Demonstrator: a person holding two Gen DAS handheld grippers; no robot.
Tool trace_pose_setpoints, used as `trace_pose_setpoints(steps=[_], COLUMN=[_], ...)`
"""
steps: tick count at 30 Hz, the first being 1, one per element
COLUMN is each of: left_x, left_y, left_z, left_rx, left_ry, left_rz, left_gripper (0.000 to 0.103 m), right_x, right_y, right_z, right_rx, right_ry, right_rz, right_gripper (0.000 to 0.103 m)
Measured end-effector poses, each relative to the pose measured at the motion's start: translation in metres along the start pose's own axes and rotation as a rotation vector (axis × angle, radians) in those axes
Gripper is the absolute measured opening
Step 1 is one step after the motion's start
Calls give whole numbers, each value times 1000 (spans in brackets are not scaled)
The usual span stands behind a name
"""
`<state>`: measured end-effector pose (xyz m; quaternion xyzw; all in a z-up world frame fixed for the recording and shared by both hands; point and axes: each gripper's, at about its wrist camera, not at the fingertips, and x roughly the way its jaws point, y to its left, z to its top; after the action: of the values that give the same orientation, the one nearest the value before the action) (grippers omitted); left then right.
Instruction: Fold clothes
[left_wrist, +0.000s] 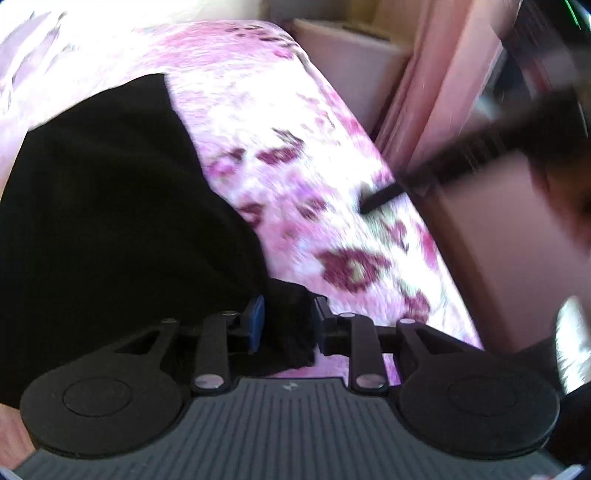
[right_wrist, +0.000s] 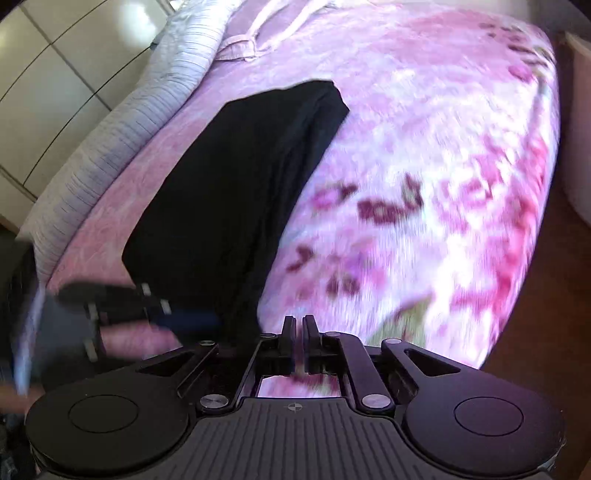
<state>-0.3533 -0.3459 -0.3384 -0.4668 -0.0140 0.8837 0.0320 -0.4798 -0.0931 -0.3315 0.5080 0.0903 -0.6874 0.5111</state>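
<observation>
A: Left wrist view first. What do you see?
B: The left gripper (left_wrist: 286, 325) is partly open, with a fold of the black garment (left_wrist: 110, 221) between its fingers; whether the pads press on it I can't tell. The garment lies on the pink floral blanket (left_wrist: 295, 155).
A: And the right wrist view?
B: The right gripper (right_wrist: 299, 332) has its jaws nearly closed with nothing between them, just beside the garment's near edge (right_wrist: 236, 192), which lies folded lengthwise on the bed's blanket (right_wrist: 424, 147).

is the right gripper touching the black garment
Apart. The right wrist view shows the right gripper shut over bare floral blanket, the black garment lying off to its left.
</observation>
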Motion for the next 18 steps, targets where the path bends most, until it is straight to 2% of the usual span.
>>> trace_pose_setpoints(steps=[3, 5, 7, 9, 11, 12, 14, 15, 18], left_x=[3, 2, 4, 4, 7, 6, -1, -6, -23], left_y=[2, -2, -6, -6, -7, -7, -2, 3, 21], left_z=[3, 0, 1, -1, 0, -1, 0, 2, 4], left_rx=[-69, -65, -48, -49, -52, -60, -110, -144, -251], left_ry=[7, 16, 21, 19, 19, 18, 12, 6, -36], left_rz=[13, 22, 36, 45, 53, 52, 25, 4, -37], left_gripper=[22, 22, 21, 21, 21, 21, 22, 22, 22], right_x=[3, 14, 35, 61, 88, 100, 116, 121, 123], right_y=[3, 15, 35, 60, 76, 82, 74, 58, 39], right_z=[30, 52, 71, 83, 86, 83, 84, 95, 112], right_rx=[-87, -173, -297, -484, -664, -788, -939, -868, -777], right_ry=[-16, -23, -17, 17, 68, 91, 70, 78, 89], right_rz=[21, 50, 88, 102, 93, 52, -44, -26, -8], right_gripper=[12, 16, 20, 22, 22, 22, 23, 24, 27])
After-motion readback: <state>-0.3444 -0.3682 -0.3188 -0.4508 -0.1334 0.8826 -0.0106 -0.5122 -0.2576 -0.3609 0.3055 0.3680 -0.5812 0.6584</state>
